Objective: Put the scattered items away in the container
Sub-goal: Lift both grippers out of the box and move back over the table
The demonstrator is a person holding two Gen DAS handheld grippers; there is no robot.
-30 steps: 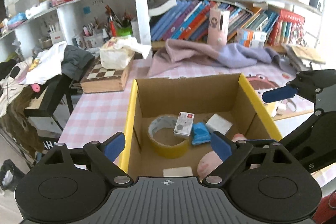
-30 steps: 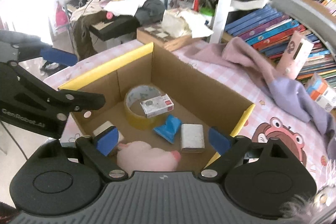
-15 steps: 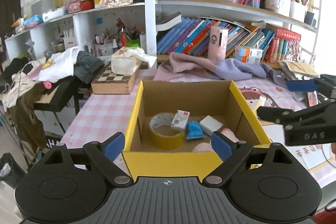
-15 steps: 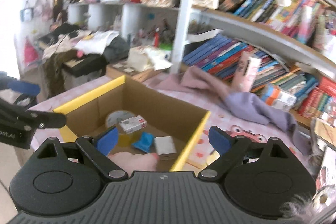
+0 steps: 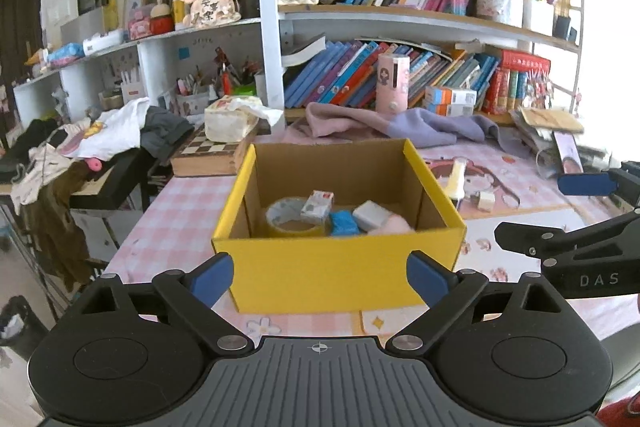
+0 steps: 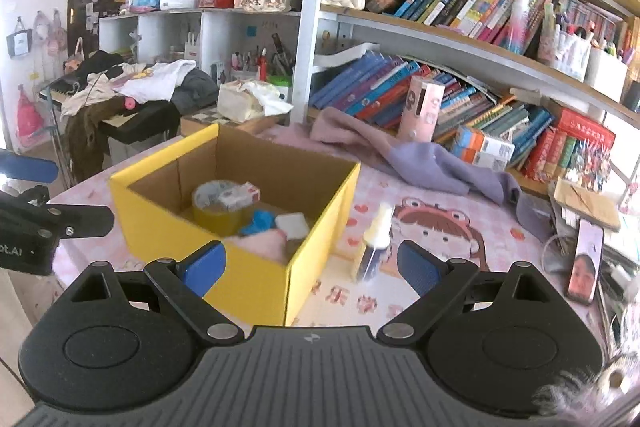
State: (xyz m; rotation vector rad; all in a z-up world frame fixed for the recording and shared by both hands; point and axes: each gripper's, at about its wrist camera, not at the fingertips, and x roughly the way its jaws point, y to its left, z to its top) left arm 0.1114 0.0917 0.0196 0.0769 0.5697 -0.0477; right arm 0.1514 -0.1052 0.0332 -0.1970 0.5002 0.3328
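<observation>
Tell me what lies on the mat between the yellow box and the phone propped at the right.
In the right wrist view, a small spray bottle lies on the cartoon mat, close beside the yellow box. From it to the phone, only printed mat shows.

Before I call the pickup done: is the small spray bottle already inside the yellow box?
No, the spray bottle lies on the pink table mat beside the yellow box, outside its right wall.

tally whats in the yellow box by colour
yellow box contents seen:
yellowish tape roll: 1
white and red small carton: 1
blue item: 1
white block: 1
pink soft item: 1
total: 5; anything behind the near wall is hidden
</observation>
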